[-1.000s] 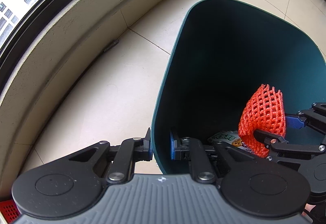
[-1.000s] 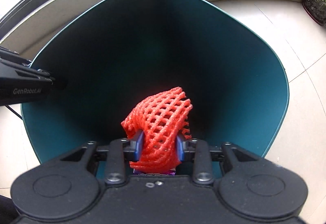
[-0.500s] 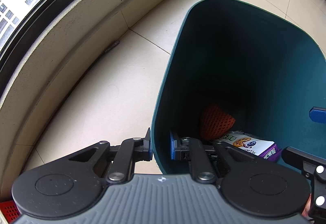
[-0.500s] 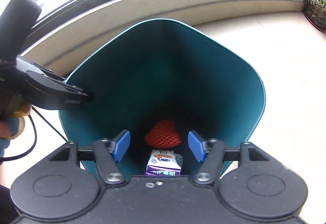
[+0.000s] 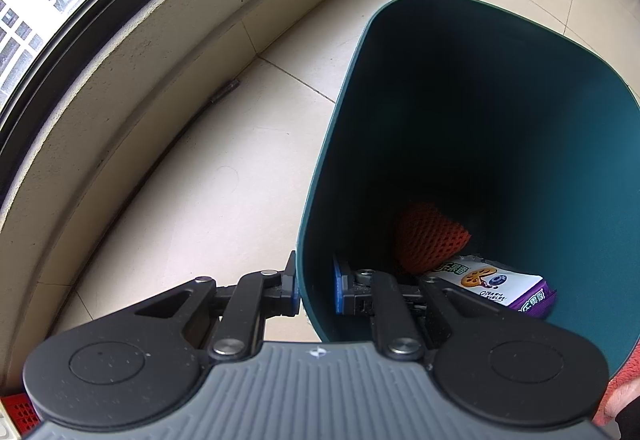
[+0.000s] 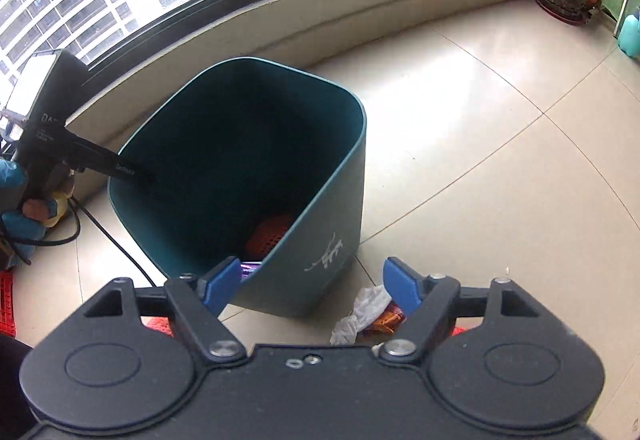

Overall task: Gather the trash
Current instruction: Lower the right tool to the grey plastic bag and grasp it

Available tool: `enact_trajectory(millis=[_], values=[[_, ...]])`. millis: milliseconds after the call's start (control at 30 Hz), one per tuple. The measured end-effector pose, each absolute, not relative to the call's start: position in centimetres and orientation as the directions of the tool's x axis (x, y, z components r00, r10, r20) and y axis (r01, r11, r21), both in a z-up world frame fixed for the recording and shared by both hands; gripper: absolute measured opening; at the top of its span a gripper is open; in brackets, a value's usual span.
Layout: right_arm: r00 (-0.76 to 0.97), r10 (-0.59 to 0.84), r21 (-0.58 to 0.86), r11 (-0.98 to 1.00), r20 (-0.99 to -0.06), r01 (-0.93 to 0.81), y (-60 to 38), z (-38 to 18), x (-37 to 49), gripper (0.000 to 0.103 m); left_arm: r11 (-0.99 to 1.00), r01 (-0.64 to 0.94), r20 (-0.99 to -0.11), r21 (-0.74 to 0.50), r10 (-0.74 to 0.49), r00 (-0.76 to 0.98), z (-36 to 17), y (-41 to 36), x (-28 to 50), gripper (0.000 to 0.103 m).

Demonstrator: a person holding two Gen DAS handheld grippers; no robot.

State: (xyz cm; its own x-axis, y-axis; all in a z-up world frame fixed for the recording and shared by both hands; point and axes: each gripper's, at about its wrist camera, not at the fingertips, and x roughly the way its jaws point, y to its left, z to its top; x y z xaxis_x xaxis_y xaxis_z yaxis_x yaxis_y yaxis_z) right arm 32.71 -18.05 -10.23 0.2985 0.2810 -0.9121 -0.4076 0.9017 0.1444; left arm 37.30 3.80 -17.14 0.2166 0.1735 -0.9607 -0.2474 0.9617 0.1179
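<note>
While hovering low over the floor (image 6: 480, 160) with the right claw (image 6: 311, 283) spread wide and empty, seems to be between drops and lining up on the next piece: the crumpled white tissue (image 6: 360, 314) and orange wrapper (image 6: 387, 319) lying just beside the near corner of the teal bin (image 6: 256, 144). Calls for sinking lower, straddling the soft wad and closing gently so nothing slips out. Farther on, has the left claw (image 5: 316, 288) pinching the bin's wall, probably steadying it, with a red foam net (image 5: 428, 240) and purple snack packet (image 5: 500, 284) already lying at the bottom.
</note>
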Motion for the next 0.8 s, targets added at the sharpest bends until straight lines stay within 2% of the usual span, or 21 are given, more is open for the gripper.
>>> enact_trajectory(millis=[167,400,567,800], values=[[0.225,0.245,0.169,0.935,-0.943,-0.311,-21.3,-15.3,31.2,0.079,0.961,-0.249,-0.961,0.118,0.174,0.215,-17.2,1.8,38.3,0.014],[0.113,0.223,0.202,0.964,-0.968,-0.173,-23.9,-24.7,29.7,0.091,0.961,-0.248,-0.961,0.121,0.176,0.214,-17.3,-0.2,38.9,0.014],[0.052,0.182,0.175,0.977,-0.982,-0.123,-24.3,-30.0,28.4,0.091,0.961,-0.249,-0.961,0.119,0.174,0.214,-17.3,-1.4,39.6,0.014],[-0.017,0.137,0.138,0.990,-0.990,-0.037,-25.2,-34.6,27.3,0.084,0.961,-0.249,-0.961,0.119,0.174,0.214,-17.2,-2.4,40.5,0.014]])
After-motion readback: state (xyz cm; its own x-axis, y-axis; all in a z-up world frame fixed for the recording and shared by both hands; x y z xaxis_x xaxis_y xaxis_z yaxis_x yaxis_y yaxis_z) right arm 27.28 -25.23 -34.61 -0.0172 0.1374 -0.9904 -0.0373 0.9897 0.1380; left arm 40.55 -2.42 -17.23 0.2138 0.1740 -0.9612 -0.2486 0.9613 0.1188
